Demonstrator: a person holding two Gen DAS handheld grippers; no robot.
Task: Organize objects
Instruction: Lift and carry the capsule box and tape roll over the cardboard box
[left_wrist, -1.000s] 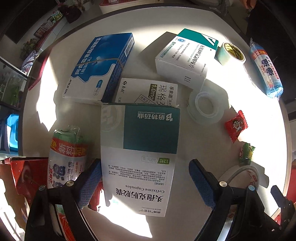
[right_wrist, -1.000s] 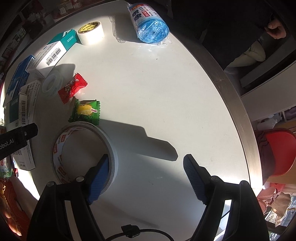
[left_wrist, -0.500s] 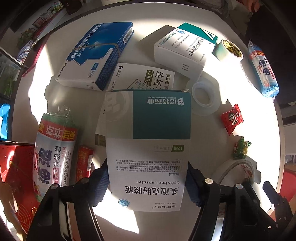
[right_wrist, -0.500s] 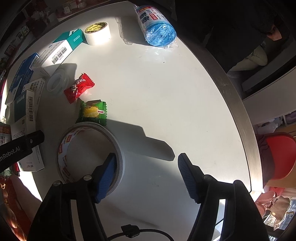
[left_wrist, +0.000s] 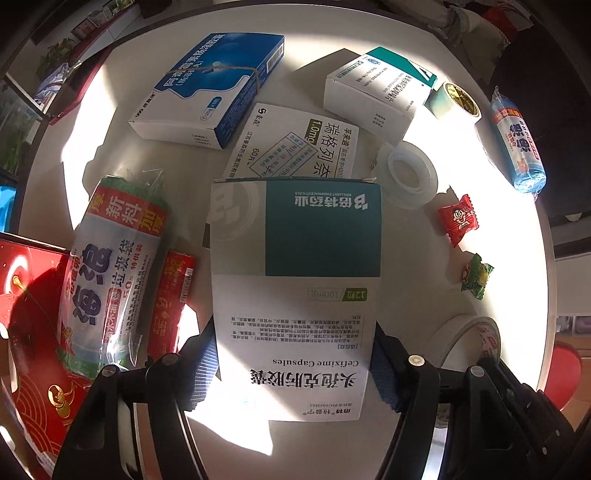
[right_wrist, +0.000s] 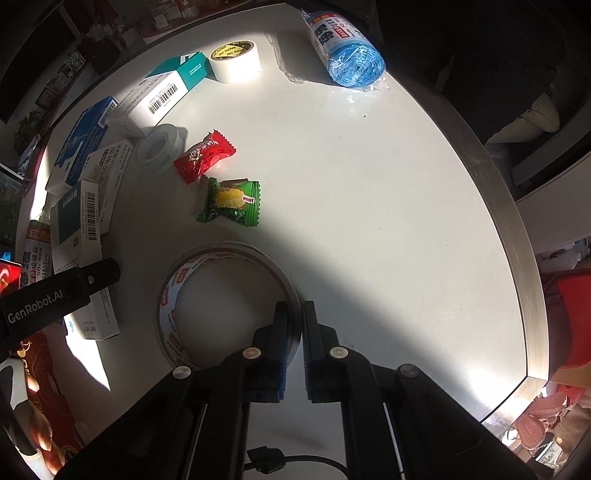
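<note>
My left gripper (left_wrist: 293, 369) is shut on a white and teal Cefixime capsule box (left_wrist: 295, 280), pads pressed on both long sides. The box also shows in the right wrist view (right_wrist: 79, 236). My right gripper (right_wrist: 293, 343) is shut on the wall of a large tape roll (right_wrist: 225, 258), one finger inside the ring and one outside. That roll shows at the lower right of the left wrist view (left_wrist: 469, 339).
On the round white table (right_wrist: 369, 184) lie a blue box (left_wrist: 210, 88), a flat white box (left_wrist: 299, 144), a white and teal box (left_wrist: 373, 88), clear tape (left_wrist: 410, 173), masking tape (right_wrist: 234, 61), red candy (right_wrist: 203, 157), green candy (right_wrist: 231, 201), two bag rolls (left_wrist: 110, 266) (right_wrist: 345, 48).
My left gripper closed on the Cefixime box. My right gripper moved left and closed on the large tape roll's wall.
</note>
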